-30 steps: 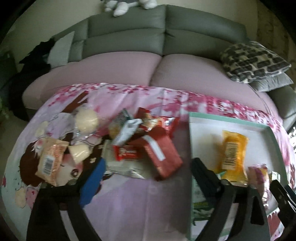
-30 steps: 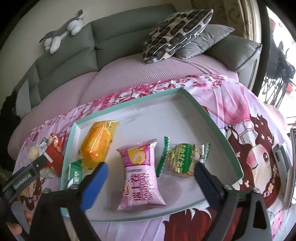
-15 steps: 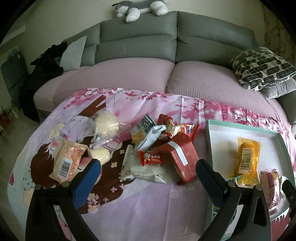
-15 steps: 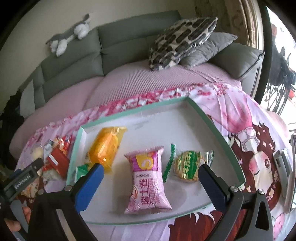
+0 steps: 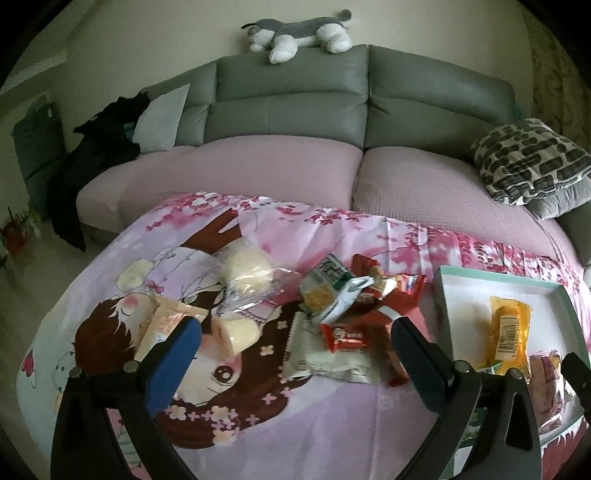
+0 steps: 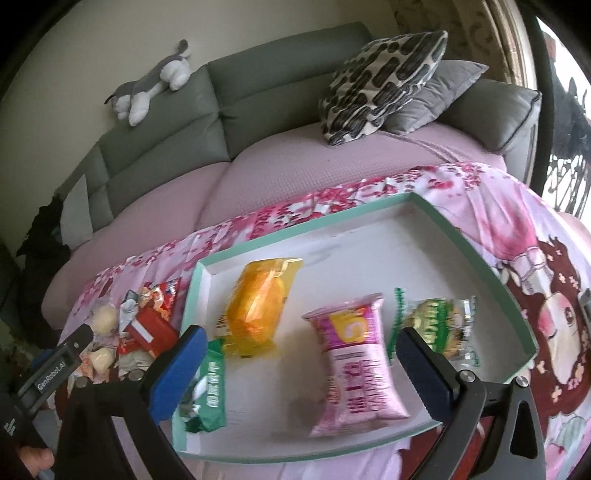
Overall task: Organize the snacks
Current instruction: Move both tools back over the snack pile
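Pink cartoon-print cloth (image 5: 314, 417) covers the surface where the snacks sit. The left gripper (image 5: 295, 354) hovers above it with its jaws spread wide and nothing between them. Just ahead of its fingers lies the loose snack pile (image 5: 343, 306): a small red packet (image 5: 345, 336) on top of a pale flat wrapper (image 5: 317, 363), a red box (image 5: 388, 325) by the right finger, a green-and-yellow packet (image 5: 325, 288) further forward, and a clear bag with a pale round bun (image 5: 245, 269) ahead to the left. A peach-coloured packet (image 5: 164, 325) lies partly behind the left fingertip.

The right gripper (image 6: 299, 354) is likewise wide open and empty, poised over the mint-rimmed tray (image 6: 461, 236). Between its fingers lies a pink snack bag (image 6: 356, 362). An orange packet (image 6: 258, 306) rests ahead and to the left, a green-labelled clear packet (image 6: 439, 325) sits just past the right fingertip, and a green wrapper (image 6: 210, 387) lies beside the left finger at the tray's near left corner.

Beyond the cloth stands a grey sofa (image 5: 295, 99) with a plush toy (image 5: 299, 31) on its back.
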A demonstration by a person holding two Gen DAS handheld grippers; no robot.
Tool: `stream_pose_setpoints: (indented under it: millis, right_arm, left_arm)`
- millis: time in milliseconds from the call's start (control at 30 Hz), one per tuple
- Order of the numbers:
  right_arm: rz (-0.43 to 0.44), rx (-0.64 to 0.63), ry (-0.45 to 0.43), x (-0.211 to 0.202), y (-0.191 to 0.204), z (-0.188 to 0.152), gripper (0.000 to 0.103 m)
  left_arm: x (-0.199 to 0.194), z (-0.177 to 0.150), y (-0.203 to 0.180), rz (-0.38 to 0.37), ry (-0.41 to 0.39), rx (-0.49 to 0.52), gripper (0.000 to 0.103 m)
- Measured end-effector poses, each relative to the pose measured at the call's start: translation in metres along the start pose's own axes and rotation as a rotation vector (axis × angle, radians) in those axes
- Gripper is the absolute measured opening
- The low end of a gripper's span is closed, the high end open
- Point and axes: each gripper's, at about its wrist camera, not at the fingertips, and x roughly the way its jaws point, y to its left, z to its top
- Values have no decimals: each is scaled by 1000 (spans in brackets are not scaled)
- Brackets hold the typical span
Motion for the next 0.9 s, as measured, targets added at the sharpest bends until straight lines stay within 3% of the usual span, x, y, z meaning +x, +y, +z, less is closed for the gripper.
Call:
stream_pose_setpoints:
  millis: [467,900]
  right_arm:
    - [54,-121,24,14,75,-13,103]
    - [157,-206,72,30,153,-36,103]
  left_arm:
    - [1,3,72,47,9,-105,102]
    - [7,-1,139,131,34,-177,102]
